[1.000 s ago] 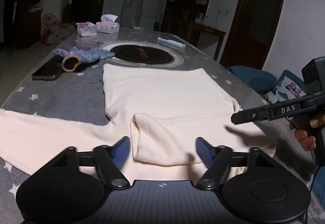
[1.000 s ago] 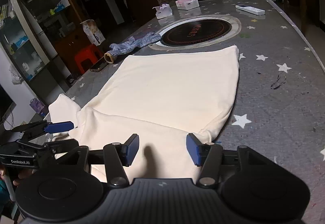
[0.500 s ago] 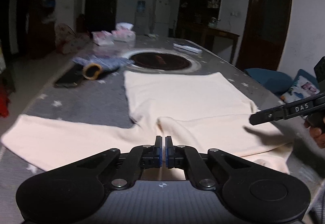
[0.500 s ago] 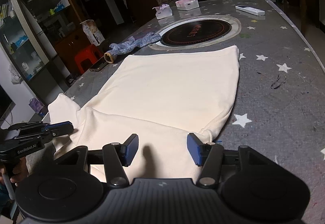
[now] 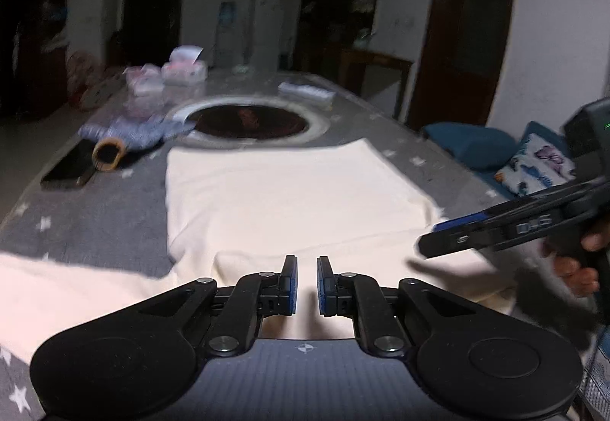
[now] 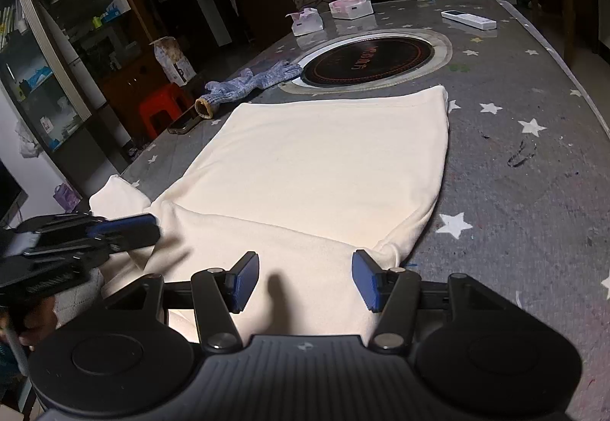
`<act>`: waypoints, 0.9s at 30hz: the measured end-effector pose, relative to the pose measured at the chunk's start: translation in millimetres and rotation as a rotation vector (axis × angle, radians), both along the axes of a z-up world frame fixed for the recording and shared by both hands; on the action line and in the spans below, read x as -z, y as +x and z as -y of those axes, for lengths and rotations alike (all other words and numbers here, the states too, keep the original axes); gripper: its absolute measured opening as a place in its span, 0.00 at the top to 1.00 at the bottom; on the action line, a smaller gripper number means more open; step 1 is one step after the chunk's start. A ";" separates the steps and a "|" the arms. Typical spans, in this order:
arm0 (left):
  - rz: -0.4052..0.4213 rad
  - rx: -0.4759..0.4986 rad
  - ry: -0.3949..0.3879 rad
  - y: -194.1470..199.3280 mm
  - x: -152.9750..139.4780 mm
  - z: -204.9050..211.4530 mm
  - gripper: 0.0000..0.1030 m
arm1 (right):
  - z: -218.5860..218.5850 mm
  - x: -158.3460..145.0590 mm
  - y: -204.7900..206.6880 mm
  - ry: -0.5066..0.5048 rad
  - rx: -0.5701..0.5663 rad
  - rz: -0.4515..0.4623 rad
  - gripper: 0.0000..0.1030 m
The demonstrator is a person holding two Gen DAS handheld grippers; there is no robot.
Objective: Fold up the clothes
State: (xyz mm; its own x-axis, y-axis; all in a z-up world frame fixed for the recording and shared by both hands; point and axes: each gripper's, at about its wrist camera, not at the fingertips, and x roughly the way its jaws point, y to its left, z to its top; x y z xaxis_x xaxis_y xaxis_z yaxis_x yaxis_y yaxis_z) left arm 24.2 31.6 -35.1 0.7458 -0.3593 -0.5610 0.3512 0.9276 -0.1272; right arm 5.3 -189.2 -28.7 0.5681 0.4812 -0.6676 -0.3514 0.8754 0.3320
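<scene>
A cream long-sleeved top (image 5: pixel 286 192) (image 6: pixel 324 161) lies flat on the grey star-patterned table (image 6: pixel 514 116). One sleeve (image 5: pixel 57 287) stretches out to the left, and the other is folded in across the near edge. My left gripper (image 5: pixel 307 268) (image 6: pixel 148 226) hovers over the near part of the top. Its jaws are opening and stand a narrow gap apart, with only the cloth below showing through. My right gripper (image 6: pixel 305 268) (image 5: pixel 438 241) stands open low over the near right corner of the top, with nothing pinched between its pads.
A round black hob (image 6: pixel 366 62) is set into the table beyond the top. A blue-grey knit glove (image 6: pixel 251 81) and a phone (image 5: pixel 68 169) lie to its left. Two tissue boxes (image 6: pixel 350 7) and a white remote (image 6: pixel 469 20) sit at the far end. The table edge runs along the right.
The left gripper's jaws went from wide open to fully shut, then parted a little. The left hand shifted over the cloth and its view is blurred. The right gripper stayed still.
</scene>
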 end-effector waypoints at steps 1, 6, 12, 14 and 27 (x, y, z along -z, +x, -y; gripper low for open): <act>-0.011 -0.021 0.007 0.3 2.8 -3.9 0.89 | 0.0 0.1 0.1 0.000 0.000 0.000 0.47; -0.022 -0.092 0.018 -11.3 9.9 -29.4 0.87 | 0.5 1.0 0.2 0.002 -0.003 0.002 0.47; 0.011 -0.119 0.034 -27.9 6.9 -42.2 0.60 | -1.5 0.6 -0.5 -0.005 -0.005 0.004 0.45; 0.016 -0.102 0.037 -28.3 7.1 -40.0 0.60 | -3.8 -0.4 -0.7 -0.016 -0.006 0.007 0.44; 0.078 -0.076 0.105 -37.1 9.3 -30.1 0.94 | -22.2 -1.6 -6.1 -0.126 -0.048 0.046 0.38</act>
